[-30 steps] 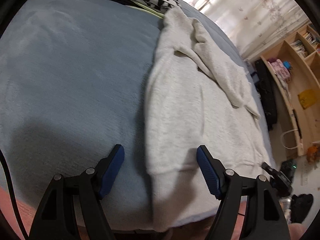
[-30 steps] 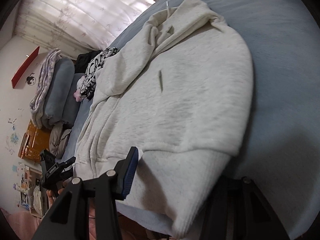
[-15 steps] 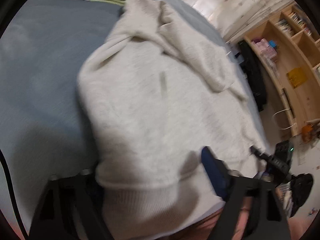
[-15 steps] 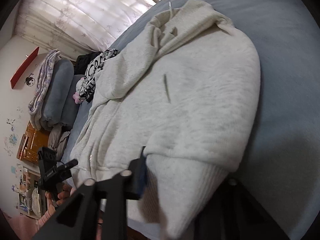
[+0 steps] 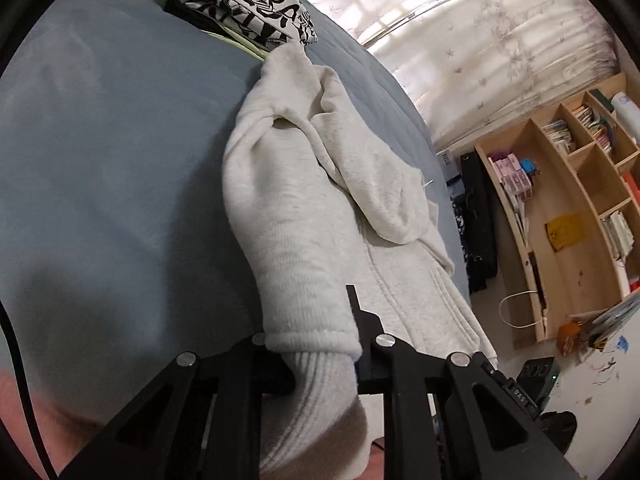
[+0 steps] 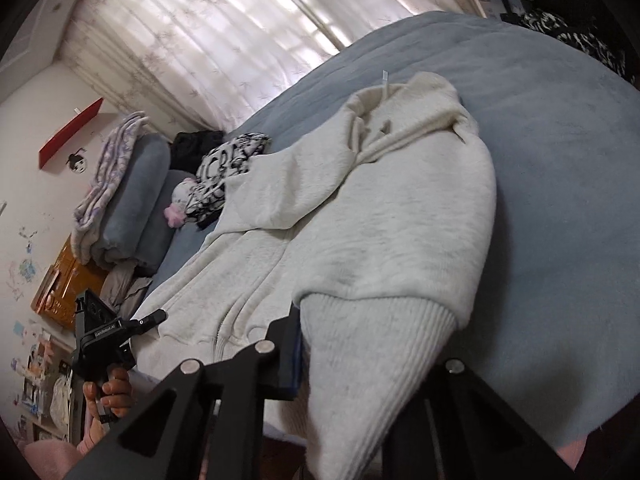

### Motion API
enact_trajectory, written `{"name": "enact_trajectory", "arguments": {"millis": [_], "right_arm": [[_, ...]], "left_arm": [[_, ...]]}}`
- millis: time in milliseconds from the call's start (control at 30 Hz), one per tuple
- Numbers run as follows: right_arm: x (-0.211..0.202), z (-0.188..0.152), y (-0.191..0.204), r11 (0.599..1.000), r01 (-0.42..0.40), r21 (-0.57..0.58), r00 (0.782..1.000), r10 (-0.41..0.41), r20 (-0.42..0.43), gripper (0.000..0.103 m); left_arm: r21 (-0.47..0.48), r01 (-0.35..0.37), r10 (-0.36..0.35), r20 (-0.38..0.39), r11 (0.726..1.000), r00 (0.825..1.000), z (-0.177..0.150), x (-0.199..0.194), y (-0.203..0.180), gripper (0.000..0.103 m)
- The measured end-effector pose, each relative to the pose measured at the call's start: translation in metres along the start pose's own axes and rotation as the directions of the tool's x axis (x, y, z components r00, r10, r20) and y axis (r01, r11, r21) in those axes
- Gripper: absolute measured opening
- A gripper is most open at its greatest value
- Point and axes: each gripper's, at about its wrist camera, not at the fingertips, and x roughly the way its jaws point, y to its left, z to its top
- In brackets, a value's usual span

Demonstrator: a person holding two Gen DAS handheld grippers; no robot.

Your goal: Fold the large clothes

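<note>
Hoodie hem [image 5: 316, 344] now lifted off blue bed [image 5: 100, 160]; bookshelf [image 5: 568, 220] beyond.

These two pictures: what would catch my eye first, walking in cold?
A big pale grey hooded sweatshirt sprawled across a blue-grey bed. Both black tongs, left and right, are closing on its ribbed hem, fabric pinched between them. A black-and-white printed garment lies beyond, at the bed's far edge.
</note>
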Motion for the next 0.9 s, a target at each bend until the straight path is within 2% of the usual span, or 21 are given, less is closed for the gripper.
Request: {"name": "enact_trajectory", "arguments": {"millis": [100, 233, 333, 433, 600, 733, 800, 833, 867, 900], "right_arm": [[-0.018, -0.007, 0.010, 1.000, -0.015, -0.025, 1.000, 0.015, -0.005, 0.014], [-0.038, -0.020, 0.006, 1.000, -0.011, -0.010, 0.999, 0.011, -0.040, 0.014], [-0.039, -0.017, -0.010, 0.998, -0.024, 0.063, 0.998, 0.027, -0.052, 0.014], [-0.032, 0.001, -0.015, 0.993, -0.061, 0.104, 0.997, 0.065, -0.035, 0.015], [-0.011, 0.075, -0.012, 0.988, -0.114, 0.105, 0.993, 0.112, 0.026, 0.015], [0.029, 0.152, -0.019, 0.985, -0.113, 0.129, 0.993, 0.108, 0.045, 0.024], [0.056, 0.186, -0.028, 0.982, -0.102, 0.160, 0.994, 0.093, 0.065, 0.026], [0.070, 0.197, -0.034, 0.978, -0.102, 0.180, 0.994, 0.094, 0.052, 0.033], [0.094, 0.210, -0.043, 0.971, -0.099, 0.217, 0.995, 0.098, 0.018, 0.046], [0.112, 0.217, -0.049, 0.967, -0.087, 0.241, 0.996, 0.091, -0.006, 0.054]], "left_arm": [[0.036, -0.014, 0.014, -0.023, 0.999, 1.000, -0.014, -0.020, -0.009, 0.015], [0.019, 0.006, -0.005, -0.049, 1.000, 0.999, -0.022, -0.037, -0.015, 0.015], [-0.013, 0.022, -0.023, -0.057, 1.000, 0.998, -0.011, -0.036, -0.015, 0.015], [-0.022, 0.049, -0.050, -0.054, 0.999, 0.997, 0.014, -0.024, -0.026, 0.015], [0.013, 0.095, -0.095, -0.003, 0.995, 0.995, 0.085, 0.005, -0.051, 0.020], [0.017, 0.069, -0.069, 0.021, 0.998, 0.997, 0.151, 0.049, -0.062, 0.029], [-0.008, 0.043, -0.043, 0.009, 0.999, 0.999, 0.180, 0.077, -0.059, 0.039], [-0.028, 0.032, -0.032, -0.008, 0.999, 0.999, 0.196, 0.096, -0.055, 0.044], [-0.051, 0.021, -0.022, -0.027, 0.998, 0.999, 0.207, 0.112, -0.052, 0.056], [-0.085, 0.007, -0.011, -0.041, 0.996, 0.999, 0.218, 0.128, -0.045, 0.062]]}}
